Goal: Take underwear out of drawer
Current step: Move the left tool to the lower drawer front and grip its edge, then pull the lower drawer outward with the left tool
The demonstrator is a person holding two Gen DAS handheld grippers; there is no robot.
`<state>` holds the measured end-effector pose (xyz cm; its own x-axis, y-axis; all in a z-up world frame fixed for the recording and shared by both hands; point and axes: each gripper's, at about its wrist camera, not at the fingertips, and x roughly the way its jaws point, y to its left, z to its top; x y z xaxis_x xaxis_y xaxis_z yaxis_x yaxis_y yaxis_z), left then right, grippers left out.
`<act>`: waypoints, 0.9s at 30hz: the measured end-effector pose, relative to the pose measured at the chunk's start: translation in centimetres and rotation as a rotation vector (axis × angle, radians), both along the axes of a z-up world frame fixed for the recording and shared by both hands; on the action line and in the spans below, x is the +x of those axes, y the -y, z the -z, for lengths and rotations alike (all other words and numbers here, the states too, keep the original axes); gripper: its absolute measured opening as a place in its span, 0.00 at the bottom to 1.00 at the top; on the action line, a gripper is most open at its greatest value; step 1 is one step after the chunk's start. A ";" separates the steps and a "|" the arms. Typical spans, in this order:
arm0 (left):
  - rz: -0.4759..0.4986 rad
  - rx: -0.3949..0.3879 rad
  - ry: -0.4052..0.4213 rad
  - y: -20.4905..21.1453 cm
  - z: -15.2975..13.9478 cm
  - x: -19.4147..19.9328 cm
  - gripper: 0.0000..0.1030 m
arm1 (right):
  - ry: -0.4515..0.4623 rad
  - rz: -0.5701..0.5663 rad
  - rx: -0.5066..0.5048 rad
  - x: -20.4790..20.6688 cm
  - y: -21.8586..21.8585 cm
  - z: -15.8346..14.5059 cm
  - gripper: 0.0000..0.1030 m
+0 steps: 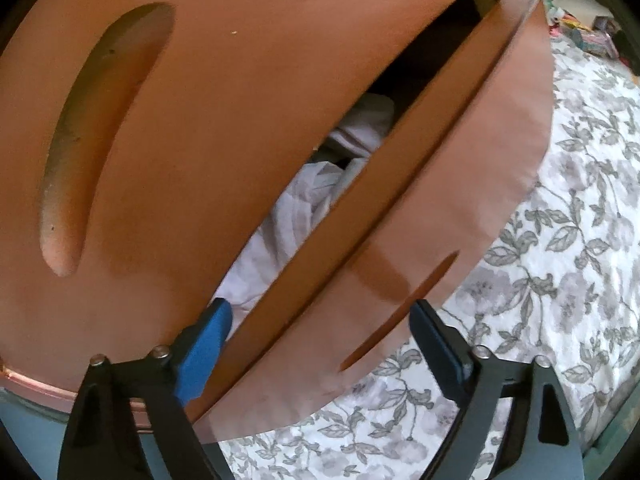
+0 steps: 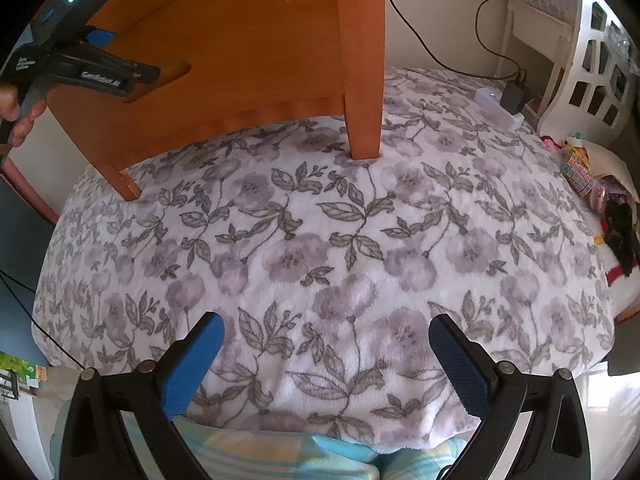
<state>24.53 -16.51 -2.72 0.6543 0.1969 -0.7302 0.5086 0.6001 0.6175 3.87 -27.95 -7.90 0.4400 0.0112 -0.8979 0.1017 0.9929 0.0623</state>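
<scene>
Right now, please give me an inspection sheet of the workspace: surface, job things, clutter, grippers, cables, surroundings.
Surface: floral blanket, bed-like; wooden drawer unit stands on it.
Job's things: lower drawer partly open; white fabric inside, type unclear.
Clutter: colourful small items at the blanket's right edge.
Grippers: left gripper open, straddling the drawer front, one finger inside; right gripper open, empty, above the blanket.
Cables: black cable along the wall to a black adapter.
Surroundings: white latticed furniture on the right.

Soft daylight, fisheye-warped edges, slight blur
</scene>
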 end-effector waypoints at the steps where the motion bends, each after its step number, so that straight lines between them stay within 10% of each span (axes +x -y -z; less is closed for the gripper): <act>1: -0.003 -0.001 -0.002 0.0 0.1 0.0 0.85 | 0.000 0.000 -0.003 0.0 -0.1 -0.1 1.00; 27: 0.030 0.005 -0.018 -0.4 -0.1 -5.6 0.84 | 0.026 -0.012 -0.033 -2.6 -1.7 -2.7 1.00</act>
<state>18.90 -16.11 -2.57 0.6466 0.1808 -0.7411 0.5375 0.5815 0.6107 1.24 -26.21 -5.20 0.4628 -0.0129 -0.8864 0.0890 0.9955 0.0320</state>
